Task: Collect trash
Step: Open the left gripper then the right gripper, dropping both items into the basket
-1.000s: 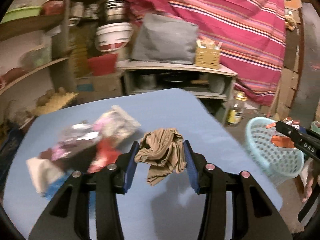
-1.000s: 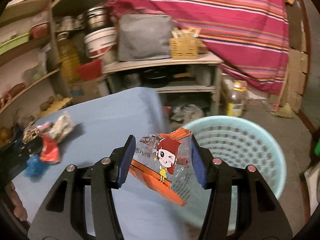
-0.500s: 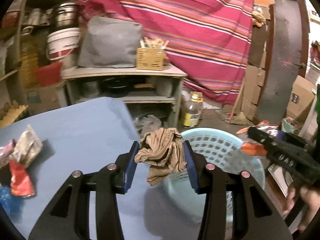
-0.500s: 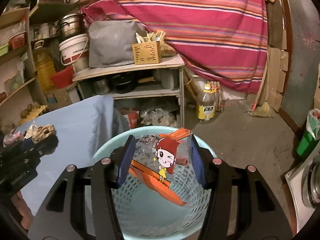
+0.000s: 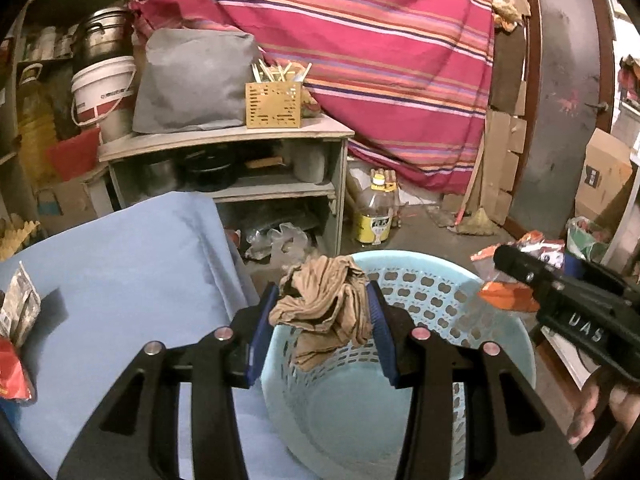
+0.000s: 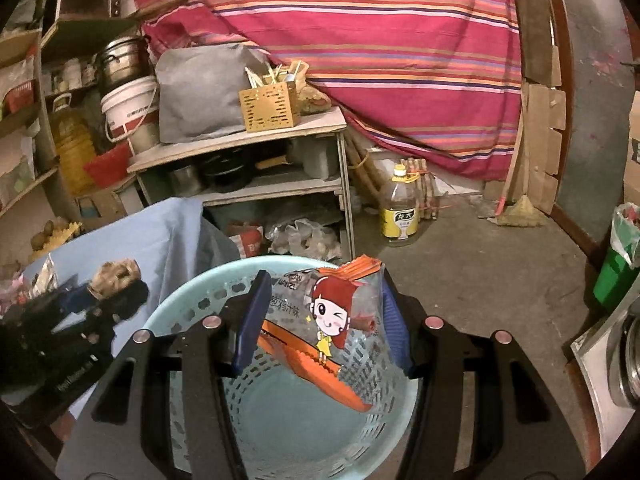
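Brown crumpled paper (image 5: 324, 308) in the left gripper (image 5: 322, 328) and a snack wrapper (image 6: 328, 320) in the right gripper (image 6: 324, 320), both clamped, hang over the empty basket (image 5: 460, 292); more wrappers (image 5: 16, 340) wait on the tabletop (image 5: 120, 264)

left tongs (image 5: 320, 332) | right tongs (image 6: 320, 320) | moved from table to over basket (image 5: 440, 292)

The basket (image 5: 432, 300) is pale blue perforated plastic, smooth; the crumpled rag (image 5: 324, 308) is soft matt brown cloth; the snack wrapper (image 6: 332, 312) is glossy clear film (printed orange); the tablecloth (image 5: 120, 264) is matt blue fabric.
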`<state>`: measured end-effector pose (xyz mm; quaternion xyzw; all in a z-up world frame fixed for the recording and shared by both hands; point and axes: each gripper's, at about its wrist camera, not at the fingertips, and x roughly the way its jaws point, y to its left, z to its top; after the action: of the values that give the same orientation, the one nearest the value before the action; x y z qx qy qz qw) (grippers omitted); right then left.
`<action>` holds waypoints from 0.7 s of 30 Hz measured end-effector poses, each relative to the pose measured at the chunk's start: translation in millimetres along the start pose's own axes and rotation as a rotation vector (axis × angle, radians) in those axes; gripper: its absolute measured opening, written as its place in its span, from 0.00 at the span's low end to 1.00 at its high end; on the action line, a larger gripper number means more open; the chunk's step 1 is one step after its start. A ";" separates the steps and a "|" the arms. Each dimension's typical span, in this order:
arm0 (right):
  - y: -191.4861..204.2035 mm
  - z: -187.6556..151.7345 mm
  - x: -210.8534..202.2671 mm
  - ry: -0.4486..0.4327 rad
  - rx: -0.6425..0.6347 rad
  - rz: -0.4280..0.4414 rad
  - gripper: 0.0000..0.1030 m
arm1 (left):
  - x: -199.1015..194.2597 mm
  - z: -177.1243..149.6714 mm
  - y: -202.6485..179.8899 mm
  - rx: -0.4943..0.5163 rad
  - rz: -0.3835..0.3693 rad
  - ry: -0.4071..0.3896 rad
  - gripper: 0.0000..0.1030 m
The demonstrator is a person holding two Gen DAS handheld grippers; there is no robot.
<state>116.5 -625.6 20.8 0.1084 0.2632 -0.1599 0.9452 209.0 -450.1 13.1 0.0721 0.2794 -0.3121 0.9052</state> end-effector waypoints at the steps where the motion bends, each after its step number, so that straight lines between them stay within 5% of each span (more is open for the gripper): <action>1: -1.3 1.0 0.5 -0.002 0.006 0.001 0.52 | 2.6 0.3 -0.6 0.002 -0.004 0.006 0.44; 5: -6.8 2.4 1.9 -0.006 0.007 -0.012 0.52 | 11.7 3.6 -6.0 0.014 -0.009 0.018 0.65; 15: -4.7 -1.5 3.1 0.002 0.012 -0.010 0.54 | -1.5 5.4 15.3 -0.008 0.036 -0.004 0.82; 19: 5.7 -2.2 3.5 -0.010 0.021 0.009 0.82 | -15.7 6.1 33.4 -0.038 0.063 -0.019 0.85; 21: 9.3 -2.3 4.3 -0.010 0.032 0.011 0.84 | -22.8 5.1 42.3 -0.049 0.080 -0.021 0.85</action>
<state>122.3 -617.4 17.7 0.1240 0.2551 -0.1594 0.9456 222.2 -406.1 28.0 0.0580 0.2745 -0.2696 0.9212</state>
